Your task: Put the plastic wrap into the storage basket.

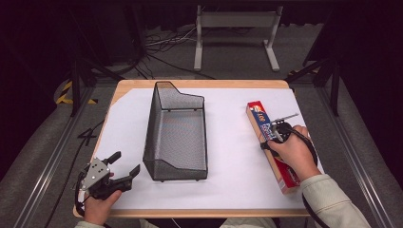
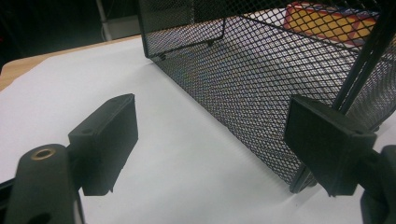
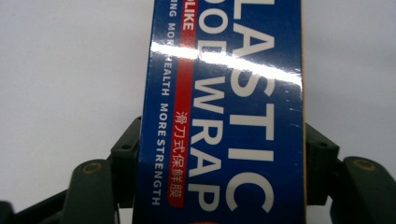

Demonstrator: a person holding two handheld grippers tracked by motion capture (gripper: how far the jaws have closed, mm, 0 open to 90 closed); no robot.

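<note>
A long blue and red plastic wrap box [image 1: 260, 117] lies on the white sheet at the right side of the table. My right gripper [image 1: 273, 141] is over its middle. In the right gripper view the two jaws press on either long side of the box [image 3: 224, 70], so my right gripper [image 3: 224, 158] is shut on it. A black wire mesh basket [image 1: 151, 128] stands in the middle of the table, with nothing in it. My left gripper [image 1: 126, 162] stays open near the front left corner, just left of the basket [image 2: 261, 84]. Through the mesh the box [image 2: 322, 18] shows.
A white paper sheet [image 1: 233, 161] covers most of the wooden table [image 1: 199, 213]. Beyond the far edge a grey metal stand [image 1: 236, 21] and loose cables [image 1: 161, 42] are on the floor. Black frame rails [image 1: 47, 156] run along both sides.
</note>
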